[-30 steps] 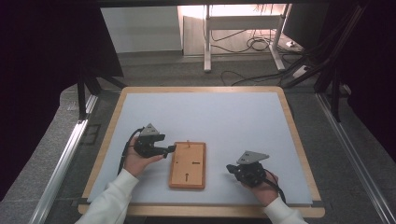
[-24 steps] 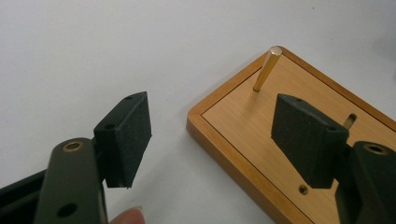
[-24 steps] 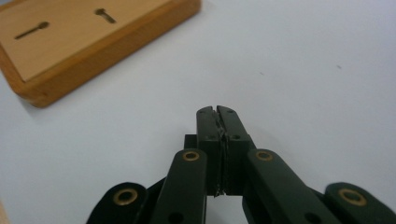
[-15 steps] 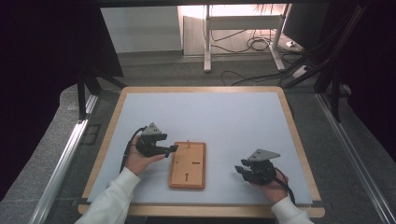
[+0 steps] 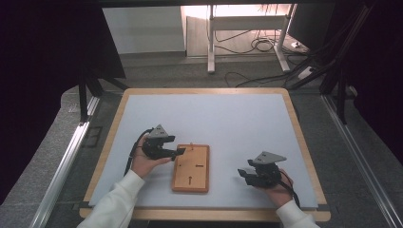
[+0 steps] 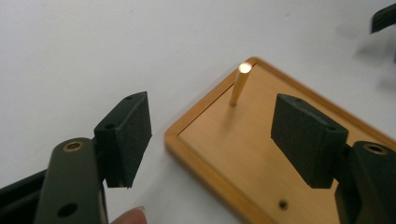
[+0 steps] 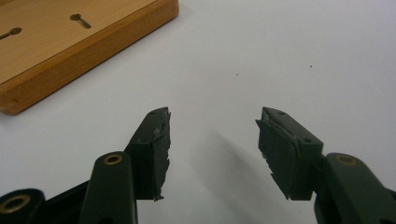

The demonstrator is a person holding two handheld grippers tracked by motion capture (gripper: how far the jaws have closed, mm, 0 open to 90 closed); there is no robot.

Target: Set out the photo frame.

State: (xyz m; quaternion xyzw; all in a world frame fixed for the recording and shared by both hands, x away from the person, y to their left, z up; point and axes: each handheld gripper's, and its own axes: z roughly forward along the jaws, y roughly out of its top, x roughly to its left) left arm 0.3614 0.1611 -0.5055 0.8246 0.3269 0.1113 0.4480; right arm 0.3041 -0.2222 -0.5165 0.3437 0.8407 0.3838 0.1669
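wooden board (image 5: pixel 191 168): flat, rectangular, raised rim, dark slots in its face, thin upright peg (image 6: pixel 239 84) near one corner | left gripper (image 6: pixel 212 133): jaws spread wide, board corner and peg just ahead between them | right gripper (image 7: pixel 212 140): jaws spread over bare table (image 5: pixel 237 118), board well off its left finger

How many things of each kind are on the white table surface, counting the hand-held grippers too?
Wooden board: 1
Upright brass peg in the board: 1
Hand-held grippers, left gripper and right gripper: 2
Total: 4
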